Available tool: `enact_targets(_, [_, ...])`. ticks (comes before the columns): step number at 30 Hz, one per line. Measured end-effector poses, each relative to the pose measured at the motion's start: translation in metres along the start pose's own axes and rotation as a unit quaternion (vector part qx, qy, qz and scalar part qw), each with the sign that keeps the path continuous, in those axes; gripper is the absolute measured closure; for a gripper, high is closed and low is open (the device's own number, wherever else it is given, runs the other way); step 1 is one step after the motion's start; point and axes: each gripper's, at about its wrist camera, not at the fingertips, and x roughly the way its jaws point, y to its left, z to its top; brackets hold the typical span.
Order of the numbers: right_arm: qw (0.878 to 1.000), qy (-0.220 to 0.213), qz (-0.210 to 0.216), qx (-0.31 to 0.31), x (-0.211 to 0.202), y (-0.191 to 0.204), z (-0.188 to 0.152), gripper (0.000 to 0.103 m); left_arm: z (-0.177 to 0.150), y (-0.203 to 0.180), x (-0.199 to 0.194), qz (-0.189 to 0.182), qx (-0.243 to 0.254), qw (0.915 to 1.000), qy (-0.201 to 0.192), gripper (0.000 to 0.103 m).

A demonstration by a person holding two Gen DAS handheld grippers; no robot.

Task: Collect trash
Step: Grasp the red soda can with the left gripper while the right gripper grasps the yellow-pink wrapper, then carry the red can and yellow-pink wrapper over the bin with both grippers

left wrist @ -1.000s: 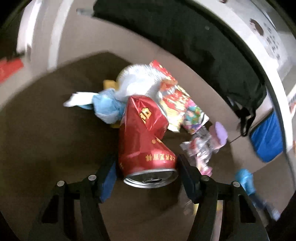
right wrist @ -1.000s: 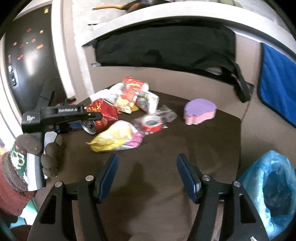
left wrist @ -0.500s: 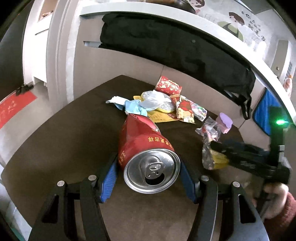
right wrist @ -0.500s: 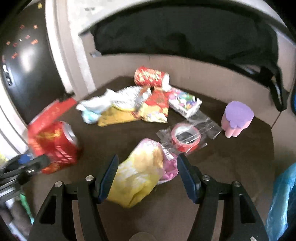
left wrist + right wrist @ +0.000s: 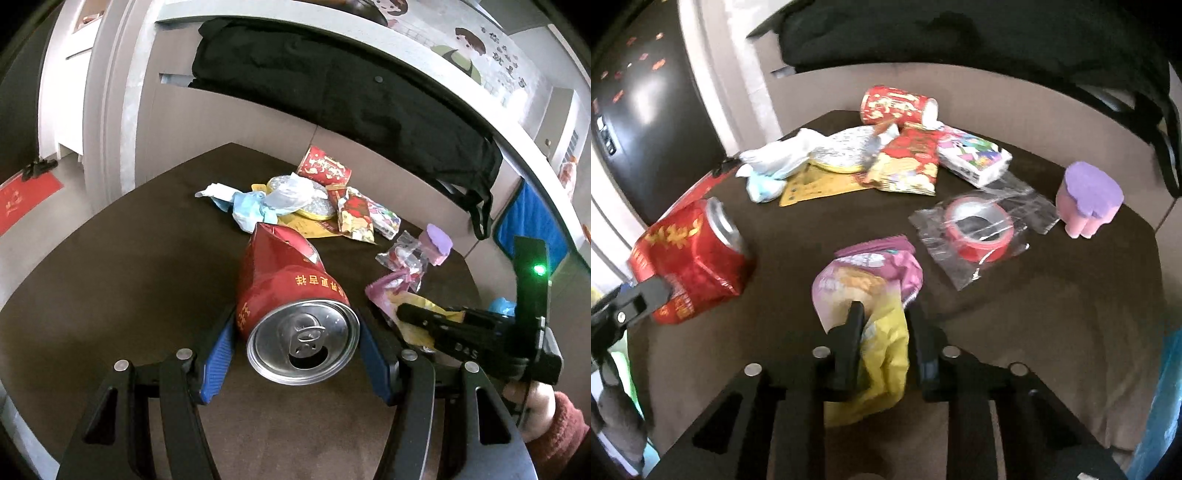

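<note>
Step in hand: secure the wrapper (image 5: 871, 306) before lifting. I judge the crinkly film will slip unless pinched at its bunched yellow end, so I let the squeeze finish, then raise slowly. My right gripper (image 5: 884, 325) is closing, jaws nearly together, wrapper between them at 6 o'clock on the table (image 5: 1052, 314). My left gripper (image 5: 299, 343) clamps the dented can (image 5: 291, 302), lifted at the table's 9 o'clock

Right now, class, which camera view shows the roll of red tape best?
The right wrist view: the red tape lies whole and unblocked in its clear wrapper. The left wrist view shows only a small crumpled glimpse beside the purple sponge.
</note>
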Motion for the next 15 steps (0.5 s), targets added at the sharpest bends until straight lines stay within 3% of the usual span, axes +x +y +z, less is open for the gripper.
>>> enact_targets(7, [0.999, -0.036, 0.028, 0.018, -0.041, -0.014, -0.013, 0.087, 0.001, -0.011, -0.008, -0.001, 0.011, 0.9999, -0.007, 0.04])
enact_targets(15, [0.998, -0.065, 0.001, 0.026, -0.084, -0.039, -0.023, 0.087, 0.002, -0.045, -0.008, -0.016, 0.041, 0.9989, -0.014, 0.041])
